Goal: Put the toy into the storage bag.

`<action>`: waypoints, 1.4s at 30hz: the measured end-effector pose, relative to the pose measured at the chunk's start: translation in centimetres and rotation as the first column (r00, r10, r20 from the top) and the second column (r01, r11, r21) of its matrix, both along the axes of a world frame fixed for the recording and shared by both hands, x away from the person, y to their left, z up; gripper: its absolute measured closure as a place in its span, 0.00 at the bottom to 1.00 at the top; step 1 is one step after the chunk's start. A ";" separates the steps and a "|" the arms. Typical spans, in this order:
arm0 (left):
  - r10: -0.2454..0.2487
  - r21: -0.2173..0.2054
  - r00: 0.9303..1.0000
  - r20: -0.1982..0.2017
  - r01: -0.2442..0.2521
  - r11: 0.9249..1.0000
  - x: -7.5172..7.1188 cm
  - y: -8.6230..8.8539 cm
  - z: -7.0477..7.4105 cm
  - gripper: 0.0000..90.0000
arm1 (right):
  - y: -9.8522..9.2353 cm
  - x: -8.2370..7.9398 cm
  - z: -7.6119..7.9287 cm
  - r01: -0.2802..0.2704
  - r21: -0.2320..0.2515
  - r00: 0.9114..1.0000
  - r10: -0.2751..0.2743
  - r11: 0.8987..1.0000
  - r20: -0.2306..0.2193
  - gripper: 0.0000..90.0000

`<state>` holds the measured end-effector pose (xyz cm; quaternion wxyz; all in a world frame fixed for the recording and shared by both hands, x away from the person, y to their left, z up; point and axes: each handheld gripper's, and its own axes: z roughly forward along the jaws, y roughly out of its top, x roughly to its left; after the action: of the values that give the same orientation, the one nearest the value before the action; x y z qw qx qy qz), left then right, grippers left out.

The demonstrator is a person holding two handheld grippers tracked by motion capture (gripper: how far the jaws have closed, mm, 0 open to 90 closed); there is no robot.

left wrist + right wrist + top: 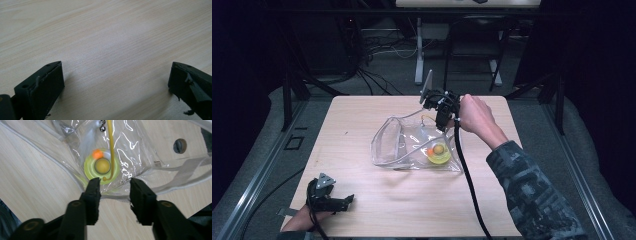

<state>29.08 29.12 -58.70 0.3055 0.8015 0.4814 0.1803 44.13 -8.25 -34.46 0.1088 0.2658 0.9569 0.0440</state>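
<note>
- At the table's (362,120) far middle, the right gripper (114,183) was held partly open over the clear bag's (412,145) edge, nothing pinched.
- The yellow toy (101,167) was seen inside the bag.
- If closed carelessly, the slack film could be missed or crumpled.
- The left gripper (343,202) was rested wide open, empty.

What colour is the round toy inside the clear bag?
The round toy is yellow-green with an orange spot; the right gripper view shows it best.

A light wooden table (362,200) stands on grey floor (382,65). Behind it, black cables (372,50) trail across the floor near a white stand leg (418,50). A screw hole (179,145), seemingly, marks the tabletop.
</note>
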 end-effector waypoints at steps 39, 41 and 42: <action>0.008 -0.002 1.000 0.011 -0.008 1.000 0.0 -0.1 -0.1 0.00 | -11.5 -5.7 0.0 0.156 0.245 0.970 -0.195 0.957 0.144 0.00; 0.008 -0.004 1.000 0.010 -0.008 1.000 0.0 -0.1 -0.1 0.00 | -12.1 -5.9 -1.4 0.170 0.256 0.969 -0.209 0.952 0.135 0.00; 0.008 -0.003 1.000 0.010 -0.007 1.000 0.0 -0.1 -0.1 0.00 | -12.2 -5.9 -1.9 0.176 0.259 0.968 -0.215 0.950 0.132 0.00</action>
<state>29.07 29.02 -58.79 0.3086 0.7983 0.4832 0.1846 38.18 -20.49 -36.36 0.1546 0.3665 0.9013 0.1719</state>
